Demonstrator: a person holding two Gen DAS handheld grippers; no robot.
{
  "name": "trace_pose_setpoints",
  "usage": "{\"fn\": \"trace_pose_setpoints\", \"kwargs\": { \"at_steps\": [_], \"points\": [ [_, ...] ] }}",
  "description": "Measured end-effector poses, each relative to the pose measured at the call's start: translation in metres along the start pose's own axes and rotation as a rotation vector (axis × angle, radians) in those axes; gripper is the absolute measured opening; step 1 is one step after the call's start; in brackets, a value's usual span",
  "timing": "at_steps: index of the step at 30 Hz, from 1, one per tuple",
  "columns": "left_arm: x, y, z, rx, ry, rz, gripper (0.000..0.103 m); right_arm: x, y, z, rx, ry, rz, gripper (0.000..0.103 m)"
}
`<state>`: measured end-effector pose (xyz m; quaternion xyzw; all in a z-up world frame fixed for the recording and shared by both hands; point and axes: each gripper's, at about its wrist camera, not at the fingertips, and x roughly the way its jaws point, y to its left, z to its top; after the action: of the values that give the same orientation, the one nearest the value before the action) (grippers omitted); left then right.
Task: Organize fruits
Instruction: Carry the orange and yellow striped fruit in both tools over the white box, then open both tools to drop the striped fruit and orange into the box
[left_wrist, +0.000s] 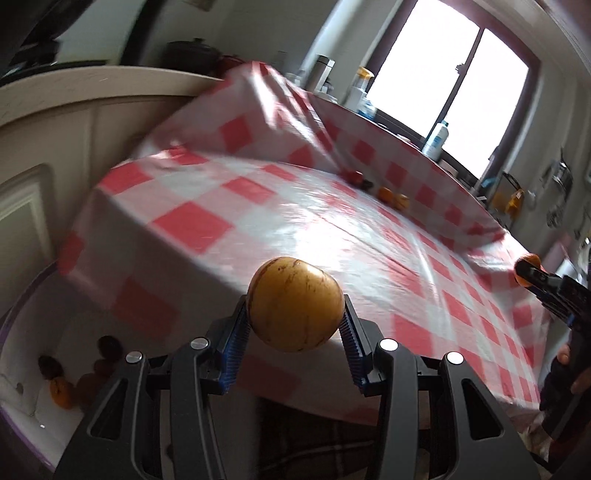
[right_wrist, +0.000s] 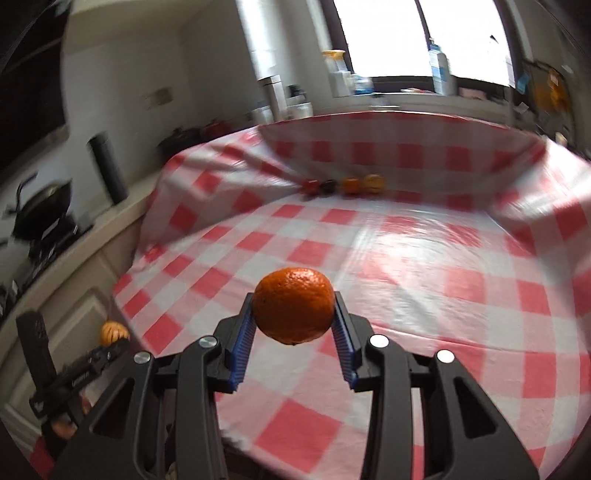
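Note:
My left gripper (left_wrist: 295, 314) is shut on a yellow striped fruit (left_wrist: 295, 302), held in the air above the near edge of the table with the red-and-white checked cloth (left_wrist: 258, 229). My right gripper (right_wrist: 294, 308) is shut on an orange (right_wrist: 293, 304), also held above the cloth (right_wrist: 406, 280). In the left wrist view the right gripper (left_wrist: 532, 275) shows at the far right with the orange (left_wrist: 526, 267). In the right wrist view the left gripper (right_wrist: 110, 341) appears at lower left with the yellow fruit (right_wrist: 114, 332). A row of several small fruits (right_wrist: 345, 185) lies at the back of the table.
A white bin (left_wrist: 33, 402) with several dark and orange fruits (left_wrist: 61, 393) sits low at the left, below the table edge. Bottles (left_wrist: 436, 140) and containers (right_wrist: 338, 72) stand on the window sill behind. A counter (right_wrist: 74, 251) with dark kitchenware runs along the left.

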<state>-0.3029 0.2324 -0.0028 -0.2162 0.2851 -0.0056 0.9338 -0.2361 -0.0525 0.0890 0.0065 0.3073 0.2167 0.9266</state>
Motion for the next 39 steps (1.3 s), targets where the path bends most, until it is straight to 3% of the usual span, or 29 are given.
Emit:
{"fn": "trace_pose_setpoints", "kwargs": {
  "at_steps": [8,18,26,39],
  "points": [
    [-0.015,0.088,-0.006,-0.153,-0.012,0.107,0.044,0.051,0.144,-0.031,-0.384,0.16,0.156,0.04],
    [-0.019,0.164,-0.038,-0.301,0.083,0.258,0.044,0.125,0.272,-0.125,-0.81,0.383,0.237,0.04],
    [-0.009,0.197,-0.062,-0.356,0.136,0.353,0.044,0.167,0.31,-0.194,-1.042,0.517,0.252,0.04],
    [0.005,0.214,-0.077,-0.385,0.227,0.474,0.044,0.214,0.299,-0.258,-1.148,0.65,0.233,0.04]
  ]
}}
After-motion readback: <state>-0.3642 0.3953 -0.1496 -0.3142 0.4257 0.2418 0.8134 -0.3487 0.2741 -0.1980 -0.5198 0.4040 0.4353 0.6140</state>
